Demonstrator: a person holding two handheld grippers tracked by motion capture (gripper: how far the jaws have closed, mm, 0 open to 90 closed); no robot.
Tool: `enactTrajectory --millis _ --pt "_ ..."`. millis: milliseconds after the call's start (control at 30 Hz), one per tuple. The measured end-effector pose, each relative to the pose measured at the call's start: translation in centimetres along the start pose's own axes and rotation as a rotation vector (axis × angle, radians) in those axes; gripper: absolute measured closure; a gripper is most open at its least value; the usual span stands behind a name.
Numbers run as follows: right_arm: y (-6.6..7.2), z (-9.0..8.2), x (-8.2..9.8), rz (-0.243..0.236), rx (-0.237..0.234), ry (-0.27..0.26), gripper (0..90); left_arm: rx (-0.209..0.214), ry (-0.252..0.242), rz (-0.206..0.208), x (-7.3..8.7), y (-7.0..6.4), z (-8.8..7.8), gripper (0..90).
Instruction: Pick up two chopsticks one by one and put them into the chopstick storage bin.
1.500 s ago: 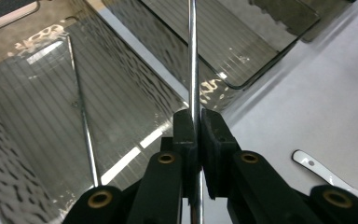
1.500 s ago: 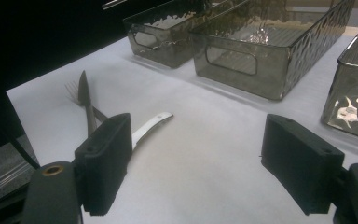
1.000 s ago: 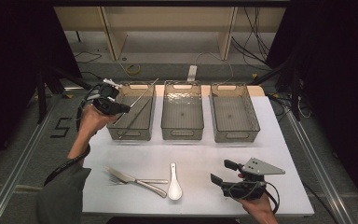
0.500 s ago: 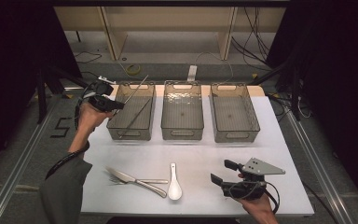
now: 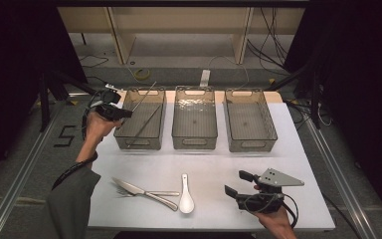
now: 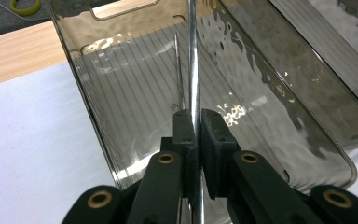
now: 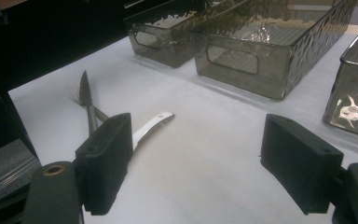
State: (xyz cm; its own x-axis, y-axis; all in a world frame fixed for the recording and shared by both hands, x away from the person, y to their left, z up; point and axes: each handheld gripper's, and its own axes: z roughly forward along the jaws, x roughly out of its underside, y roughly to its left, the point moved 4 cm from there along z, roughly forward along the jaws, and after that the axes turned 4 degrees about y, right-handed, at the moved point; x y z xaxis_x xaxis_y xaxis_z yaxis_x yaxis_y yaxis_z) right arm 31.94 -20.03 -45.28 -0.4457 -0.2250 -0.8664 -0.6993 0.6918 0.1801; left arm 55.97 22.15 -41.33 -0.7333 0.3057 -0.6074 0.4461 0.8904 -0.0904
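My left gripper [image 5: 125, 113] hovers at the left edge of the left smoky plastic bin [image 5: 138, 143] and is shut on a thin metal rod [image 5: 145, 94]. The rod slants up and away over the bin. In the left gripper view the jaws [image 6: 196, 116] clamp this rod [image 6: 193, 65] above the ribbed bin floor. A second thin rod [image 5: 146, 123] lies inside that bin [image 6: 98, 102]. My right gripper [image 5: 234, 182] rests low at the front right of the table, open, with nothing between its jaws [image 7: 200, 158].
A knife [image 5: 146, 193], a fork [image 5: 121, 191] and a white spoon [image 5: 186, 199] lie on the white table near the front, left of my right gripper. The middle bin [image 5: 194, 143] and right bin [image 5: 251, 144] hold nothing. The knife [image 7: 86, 100] lies beyond my right gripper's left jaw.
My left gripper has shifted a little to the left and lower with the rod in it. The right gripper has stayed still.
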Motion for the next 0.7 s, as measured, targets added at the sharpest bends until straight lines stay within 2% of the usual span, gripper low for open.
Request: enactTrajectory --millis 300,400,700 --pt "0.0 0.0 0.0 -0.001 0.000 0.001 25.9 -0.012 0.003 -0.017 0.3 0.4 0.7 84.5" --pt "0.0 0.0 0.0 -0.002 0.000 0.000 26.0 -0.027 0.012 -0.009 0.5 0.4 1.0 84.5" --pt "0.0 0.0 0.0 0.002 0.000 0.002 26.0 -0.015 0.012 -0.020 0.7 0.3 1.7 84.5"
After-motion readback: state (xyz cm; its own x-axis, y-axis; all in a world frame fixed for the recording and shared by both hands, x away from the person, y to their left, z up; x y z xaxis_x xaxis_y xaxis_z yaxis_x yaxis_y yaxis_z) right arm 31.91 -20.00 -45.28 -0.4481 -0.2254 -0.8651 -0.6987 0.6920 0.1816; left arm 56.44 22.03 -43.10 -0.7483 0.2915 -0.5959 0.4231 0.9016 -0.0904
